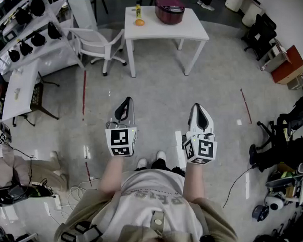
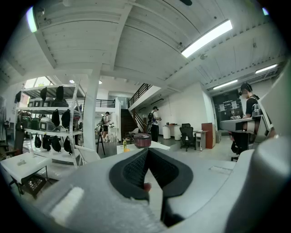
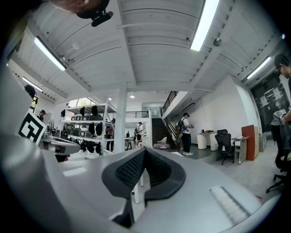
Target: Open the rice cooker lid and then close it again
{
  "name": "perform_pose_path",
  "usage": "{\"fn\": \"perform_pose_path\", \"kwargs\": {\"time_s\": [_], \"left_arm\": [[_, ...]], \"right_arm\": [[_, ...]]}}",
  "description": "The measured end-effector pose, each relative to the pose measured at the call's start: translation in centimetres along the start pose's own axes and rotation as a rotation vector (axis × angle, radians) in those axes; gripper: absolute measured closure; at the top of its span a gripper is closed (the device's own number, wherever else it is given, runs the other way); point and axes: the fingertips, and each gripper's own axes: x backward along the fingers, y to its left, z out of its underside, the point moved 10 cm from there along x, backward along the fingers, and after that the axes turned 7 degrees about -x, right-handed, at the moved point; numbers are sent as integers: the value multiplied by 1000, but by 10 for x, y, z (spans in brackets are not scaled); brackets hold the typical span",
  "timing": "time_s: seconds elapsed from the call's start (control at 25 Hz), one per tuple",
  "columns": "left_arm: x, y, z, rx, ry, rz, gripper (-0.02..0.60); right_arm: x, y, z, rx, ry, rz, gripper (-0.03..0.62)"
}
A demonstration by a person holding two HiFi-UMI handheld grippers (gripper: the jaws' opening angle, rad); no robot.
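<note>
The maroon rice cooker (image 1: 170, 9) stands with its lid down on a white table (image 1: 193, 31) across the floor, well ahead of me. In the left gripper view the cooker (image 2: 142, 140) shows small just above the jaw tips, and in the right gripper view the cooker (image 3: 161, 146) sits right of them. My left gripper (image 1: 127, 101) and right gripper (image 1: 198, 107) are held side by side over the floor, pointing towards the table and far from it. Both are shut with nothing between the pads, as the left gripper (image 2: 148, 151) and right gripper (image 3: 144, 152) show close up.
A yellow bottle (image 1: 137, 11) and an orange (image 1: 140, 22) share the table's left end. A white chair (image 1: 101, 45) stands left of the table. Shelving (image 1: 29, 28) and a desk (image 1: 19, 88) line the left. A seated person (image 1: 281, 143) and cables lie at the right.
</note>
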Motion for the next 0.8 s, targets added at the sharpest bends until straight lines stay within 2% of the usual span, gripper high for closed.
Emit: {"fn": "perform_pose_path", "kwargs": {"time_s": [0.48,0.8], "left_arm": [[-21,-13,-3,-11,22,4,569],[-50,-24,-6,-10,30,-8,569]], "right_arm": [[-10,-21,-1,1,12,1,595],[-35,-44,0,-36,18,-40,594]]}}
